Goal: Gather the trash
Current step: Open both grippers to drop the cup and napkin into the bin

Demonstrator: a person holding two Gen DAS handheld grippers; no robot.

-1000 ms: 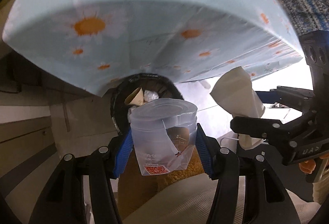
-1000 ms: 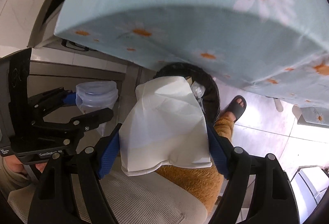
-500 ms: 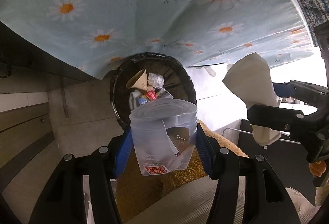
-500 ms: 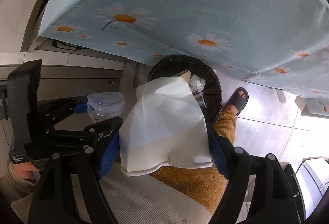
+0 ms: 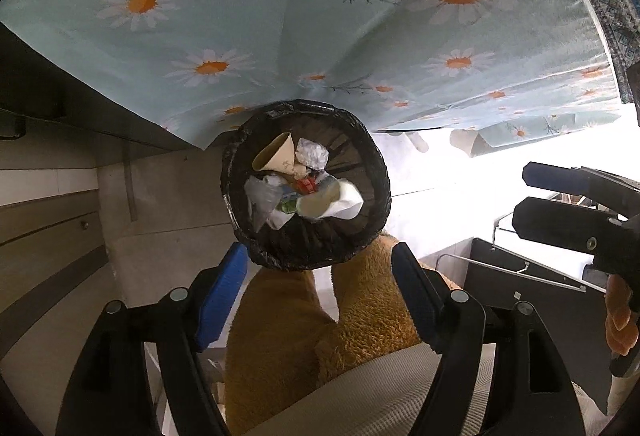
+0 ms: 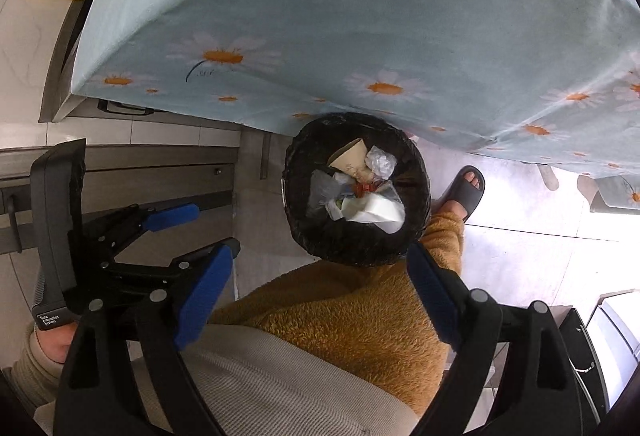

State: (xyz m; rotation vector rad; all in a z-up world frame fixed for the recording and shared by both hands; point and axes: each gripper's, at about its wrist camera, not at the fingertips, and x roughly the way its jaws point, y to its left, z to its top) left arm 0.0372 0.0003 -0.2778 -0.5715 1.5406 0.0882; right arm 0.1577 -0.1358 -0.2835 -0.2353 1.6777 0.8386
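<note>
**A:** Left gripper [image 5: 318, 284] first, from its own wrist camera: what do we have?

**B:** We point it steeply down. Its blue-padded jaws are opening, with nothing between them. Straight ahead and below sits the trash bin [image 5: 376, 164], round, lined in black, tucked against the hanging edge of the daisy tablecloth [image 5: 320, 16]. Inside lie a paper cone [image 5: 276, 156], crumpled clear wrap and a white paper bag [image 5: 340, 200]. The bin's mouth lines up with the gap between our jaws.

**A:** And the other hand in that view?

**B:** Right gripper [image 5: 560, 196] shows at the right edge, off to the side of the bin.

**A:** Now the right wrist camera.

**B:** Right gripper [image 6: 324, 284] is also opening and carries nothing. The bin [image 6: 416, 164] is again directly ahead and below; our sandalled foot [image 6: 460, 192] stands just beside it. The left gripper [image 6: 188, 232] is at the left, apart from the bin.

**A:** Which is nearer?

**B:** We judge them about equal. More trash would lie up on the table, away from both.
</note>
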